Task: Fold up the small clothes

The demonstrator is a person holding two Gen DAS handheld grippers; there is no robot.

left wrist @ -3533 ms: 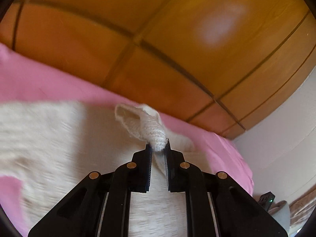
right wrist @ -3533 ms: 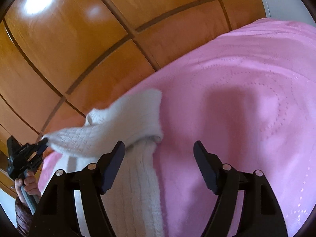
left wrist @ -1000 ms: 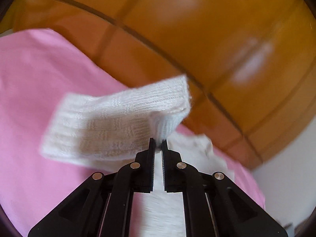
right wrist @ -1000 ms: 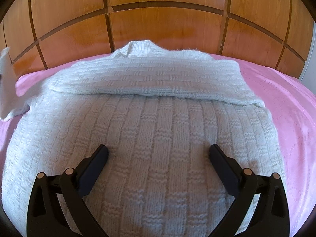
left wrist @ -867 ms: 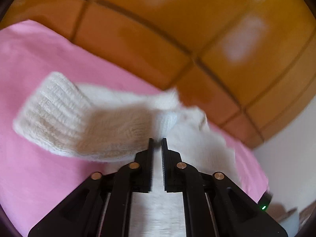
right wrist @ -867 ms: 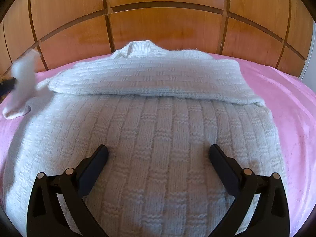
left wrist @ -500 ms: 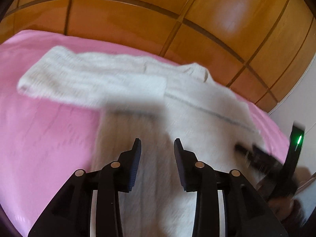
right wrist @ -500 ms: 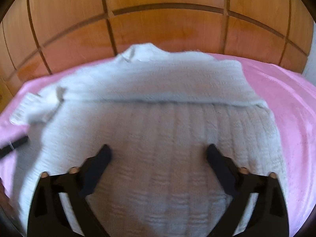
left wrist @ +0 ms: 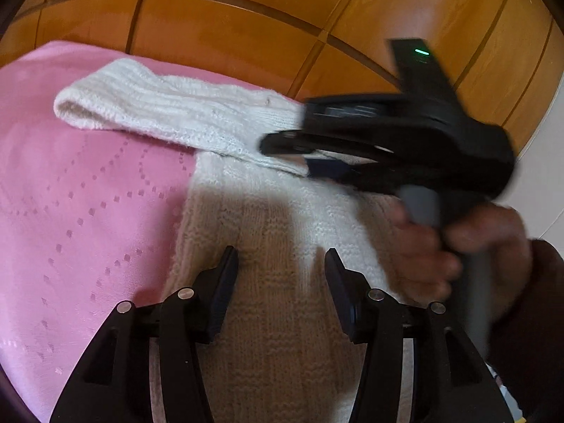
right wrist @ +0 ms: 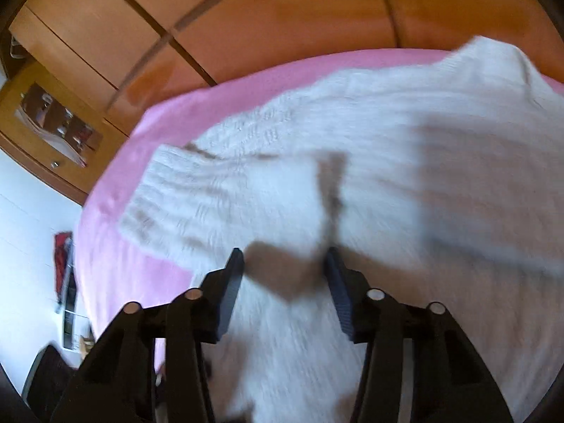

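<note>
The white knitted sweater point(left wrist: 282, 246) lies flat on the pink bedspread point(left wrist: 88, 194). The left tongs point(left wrist: 280, 275) hover over its body, opening, with nothing between the jaws. The right tongs point(right wrist: 283, 275) are closing around the folded sleeve point(right wrist: 229, 194); whether the pads press it yet is too blurred to tell.

my left gripper point(left wrist: 280, 294) is matte black plastic, two flat ribbed fingers point(left wrist: 222, 296) on angular linkage arms with round silver pins at the joints. my right gripper point(right wrist: 283, 287) is built the same, its pads dark blue. from the left camera it shows a grey handle point(left wrist: 421, 208), a small green light and my dark sleeve point(left wrist: 532, 317).
</note>
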